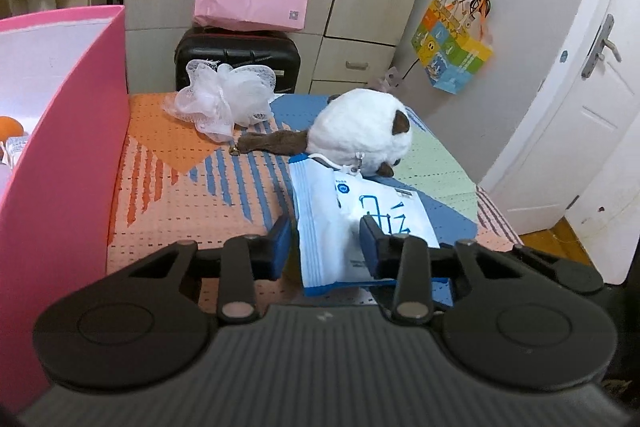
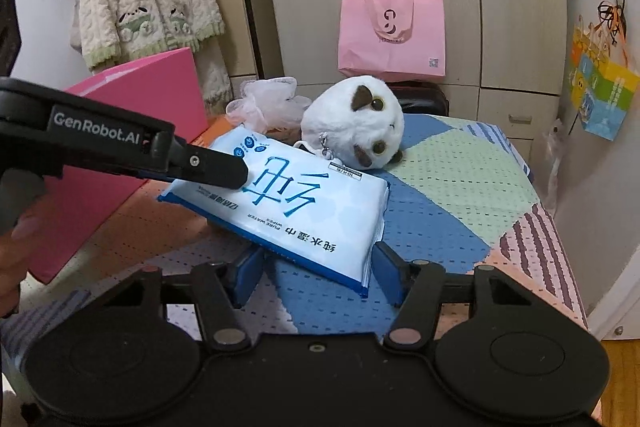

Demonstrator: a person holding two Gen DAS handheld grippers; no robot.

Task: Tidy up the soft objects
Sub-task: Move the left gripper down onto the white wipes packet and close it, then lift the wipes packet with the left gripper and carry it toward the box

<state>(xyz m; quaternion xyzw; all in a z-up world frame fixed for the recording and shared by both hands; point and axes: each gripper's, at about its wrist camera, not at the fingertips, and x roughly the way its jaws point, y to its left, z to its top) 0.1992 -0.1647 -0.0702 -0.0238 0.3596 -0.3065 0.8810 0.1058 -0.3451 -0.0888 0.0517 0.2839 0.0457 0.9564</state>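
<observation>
Left gripper (image 1: 326, 245) narrowed onto one end of the wet-wipe pack (image 1: 340, 211), pads pressing it from both sides, that end raised off the patterned cloth (image 1: 208, 195). Right gripper (image 2: 316, 273) half-wide, the pack's near edge between its fingers; contact with the pads impossible to tell. Beyond the fingertips, touching the pack's far edge, a white plush toy (image 2: 356, 119). Left of the left fingers, a pink box (image 1: 60, 147)
</observation>
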